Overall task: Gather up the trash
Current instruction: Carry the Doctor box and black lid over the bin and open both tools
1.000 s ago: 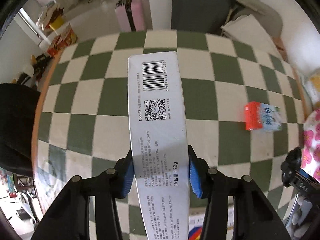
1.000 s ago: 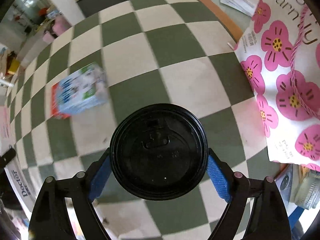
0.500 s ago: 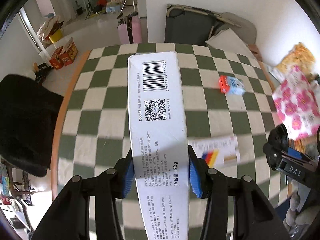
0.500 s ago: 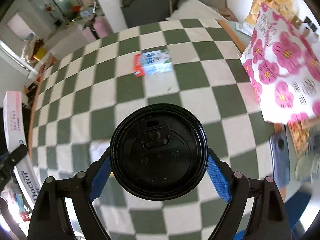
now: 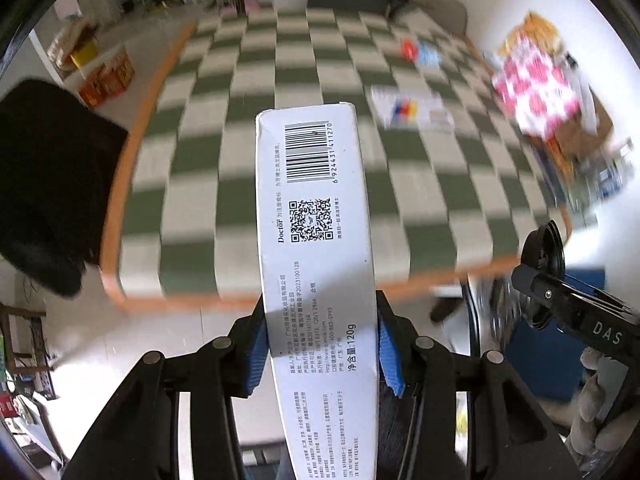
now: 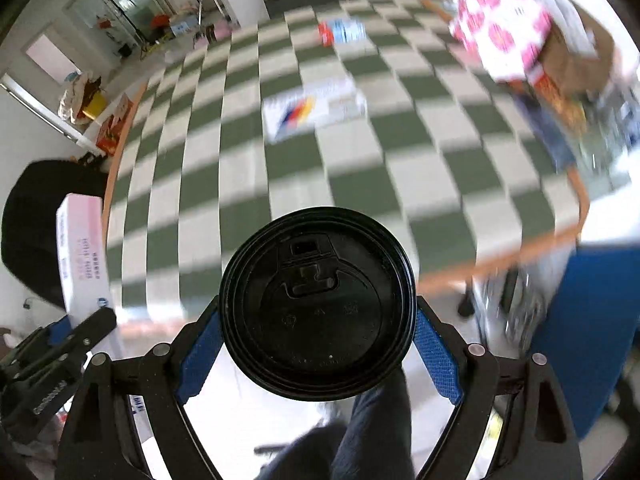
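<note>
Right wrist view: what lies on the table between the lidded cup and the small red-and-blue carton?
A flat white packet with a coloured stripe lies between the cup and carton; otherwise bare checkered cloth.

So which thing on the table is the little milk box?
Look at the green-and-white checkered table. At its far end lies the small carton, beyond the flat white paper. Only it has a red end and a light blue body.

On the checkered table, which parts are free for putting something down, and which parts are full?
The checkered table is bare on its left half, beside the orange edge, and along the near edge. The middle holds a flat white box; a small red-and-blue carton lies further back. The right side is crowded by the pink flowered bag and clutter behind it.
</note>
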`<control>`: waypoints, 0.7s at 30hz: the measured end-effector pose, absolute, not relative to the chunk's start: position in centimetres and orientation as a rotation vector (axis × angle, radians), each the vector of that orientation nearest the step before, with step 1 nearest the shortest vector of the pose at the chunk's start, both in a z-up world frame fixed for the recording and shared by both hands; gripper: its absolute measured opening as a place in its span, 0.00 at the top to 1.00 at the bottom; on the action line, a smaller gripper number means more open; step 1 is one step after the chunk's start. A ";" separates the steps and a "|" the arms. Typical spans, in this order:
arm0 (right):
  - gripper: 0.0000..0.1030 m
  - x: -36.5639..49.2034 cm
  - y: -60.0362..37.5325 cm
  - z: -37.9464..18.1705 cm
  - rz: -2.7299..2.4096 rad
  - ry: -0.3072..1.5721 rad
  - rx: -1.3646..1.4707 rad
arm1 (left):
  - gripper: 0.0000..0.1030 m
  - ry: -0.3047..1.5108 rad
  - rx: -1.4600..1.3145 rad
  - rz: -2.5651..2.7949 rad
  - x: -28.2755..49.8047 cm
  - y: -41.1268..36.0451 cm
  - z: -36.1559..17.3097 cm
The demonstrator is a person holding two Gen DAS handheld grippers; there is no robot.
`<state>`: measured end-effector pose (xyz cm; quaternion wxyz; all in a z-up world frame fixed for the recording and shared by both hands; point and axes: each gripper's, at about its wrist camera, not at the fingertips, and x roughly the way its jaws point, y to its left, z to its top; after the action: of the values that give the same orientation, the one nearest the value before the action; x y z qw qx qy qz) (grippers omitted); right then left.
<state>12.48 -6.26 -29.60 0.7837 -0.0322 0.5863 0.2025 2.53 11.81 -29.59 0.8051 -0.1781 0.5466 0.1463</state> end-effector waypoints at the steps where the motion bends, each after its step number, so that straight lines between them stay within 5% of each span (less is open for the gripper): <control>1: 0.13 10.9 -6.8 -30.9 0.435 1.294 -0.067 | 0.58 1.191 -0.394 0.302 1.6 11.4 -30.7; 9: 0.13 4.6 -10.5 -44.7 0.396 1.524 -0.032 | 0.58 1.436 -0.535 0.218 -2.6 8.9 -45.6; 21: 0.13 4.6 -11.2 -69.9 0.376 1.687 -0.004 | 0.56 1.661 -0.718 0.167 2.6 9.5 -72.3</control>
<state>4.57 -11.16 -69.89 0.6490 -0.0017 0.7425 0.1656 2.56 9.52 -72.32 0.6148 -0.3118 0.7208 0.0725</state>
